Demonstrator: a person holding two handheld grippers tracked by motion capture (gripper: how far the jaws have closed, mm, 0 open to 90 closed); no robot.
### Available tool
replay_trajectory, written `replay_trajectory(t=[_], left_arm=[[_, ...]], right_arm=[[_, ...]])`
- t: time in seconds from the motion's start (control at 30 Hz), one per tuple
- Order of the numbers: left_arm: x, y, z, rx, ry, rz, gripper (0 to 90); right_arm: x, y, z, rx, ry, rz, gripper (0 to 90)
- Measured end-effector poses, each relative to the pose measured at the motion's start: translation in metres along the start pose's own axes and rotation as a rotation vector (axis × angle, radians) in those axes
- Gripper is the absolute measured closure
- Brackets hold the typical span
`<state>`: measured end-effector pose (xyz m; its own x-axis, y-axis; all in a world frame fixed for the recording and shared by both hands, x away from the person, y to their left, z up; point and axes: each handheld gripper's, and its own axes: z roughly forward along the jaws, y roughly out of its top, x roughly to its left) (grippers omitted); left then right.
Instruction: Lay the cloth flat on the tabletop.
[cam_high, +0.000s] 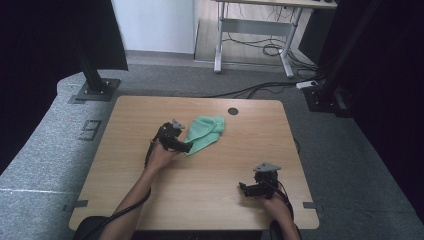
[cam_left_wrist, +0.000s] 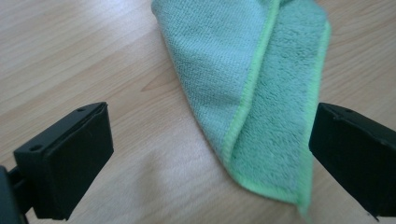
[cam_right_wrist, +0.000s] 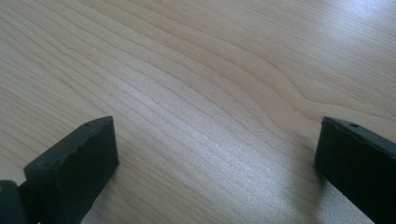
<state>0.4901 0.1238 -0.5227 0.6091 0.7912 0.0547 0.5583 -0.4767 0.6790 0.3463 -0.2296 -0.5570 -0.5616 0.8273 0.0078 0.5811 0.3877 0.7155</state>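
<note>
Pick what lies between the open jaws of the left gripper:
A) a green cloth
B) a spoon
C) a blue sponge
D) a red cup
A: the left gripper has its jaws spread wide, and the folded corner of the green cloth lies on the table between them.

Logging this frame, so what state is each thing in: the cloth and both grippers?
Cloth: folded, lying flat on the table, not gripped.
Left gripper: open, jaws either side of the cloth's corner.
Right gripper: open, holding nothing, over bare table.
</note>
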Motion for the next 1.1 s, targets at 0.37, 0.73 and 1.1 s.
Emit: replay_trajectory(t=[0.37,0.73,1.1], left_arm=[[-0.002,-0.01,0.021,0.034,0.039,-0.004,0.3],[-0.016,-0.02,0.008,0.04,0.012,0.038,1.7],[-0.036,-0.043,-0.018,0.063,-0.019,0.088,1.7]], right_arm=[[0.0,0.0,0.0,-0.001,0.0,-0.002,0.0],[0.0,0.0,0.0,0.001,0.0,0.003,0.0],[0.0,0.0,0.0,0.001,0.0,0.002,0.0]])
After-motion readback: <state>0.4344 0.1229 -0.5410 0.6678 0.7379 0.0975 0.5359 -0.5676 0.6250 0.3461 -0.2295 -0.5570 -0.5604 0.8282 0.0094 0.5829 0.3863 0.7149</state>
